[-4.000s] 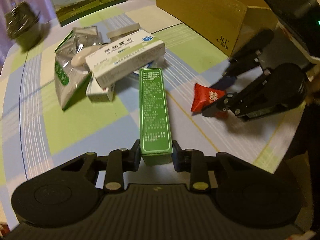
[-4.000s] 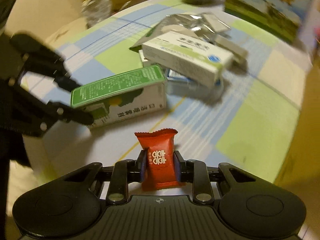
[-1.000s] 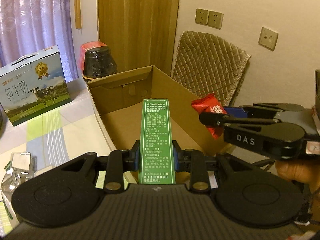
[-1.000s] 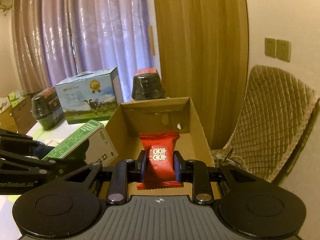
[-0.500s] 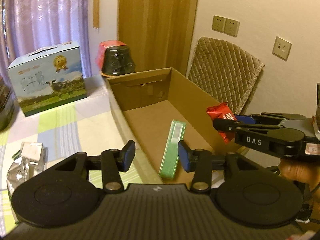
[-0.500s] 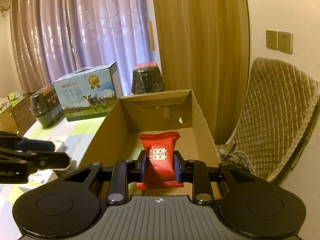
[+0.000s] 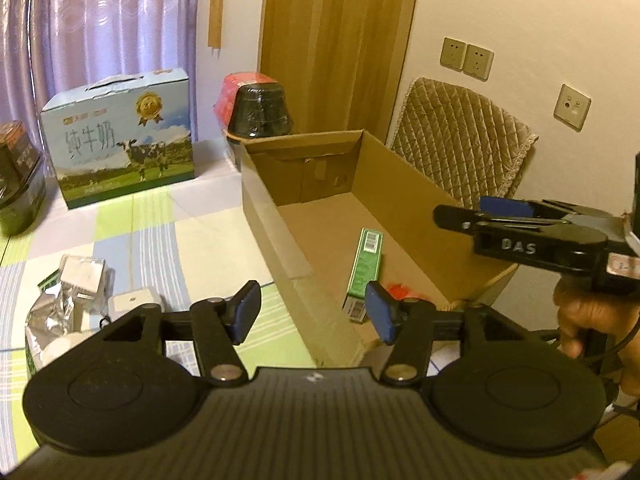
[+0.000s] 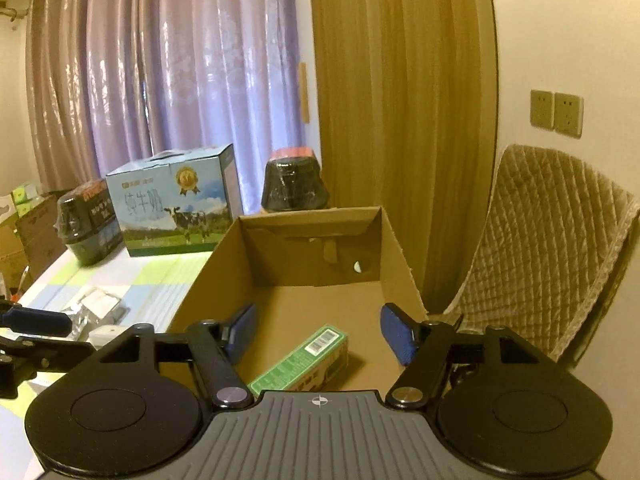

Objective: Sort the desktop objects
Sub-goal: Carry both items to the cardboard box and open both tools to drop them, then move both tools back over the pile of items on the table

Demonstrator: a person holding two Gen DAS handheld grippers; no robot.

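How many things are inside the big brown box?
2. A green box lies on the cardboard box floor, and a red candy sits beside its near end, partly hidden by the left claw. More could be hidden behind it.

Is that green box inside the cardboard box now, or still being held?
Inside. The green box lies flat on the cardboard box's floor, no gripper touching it.
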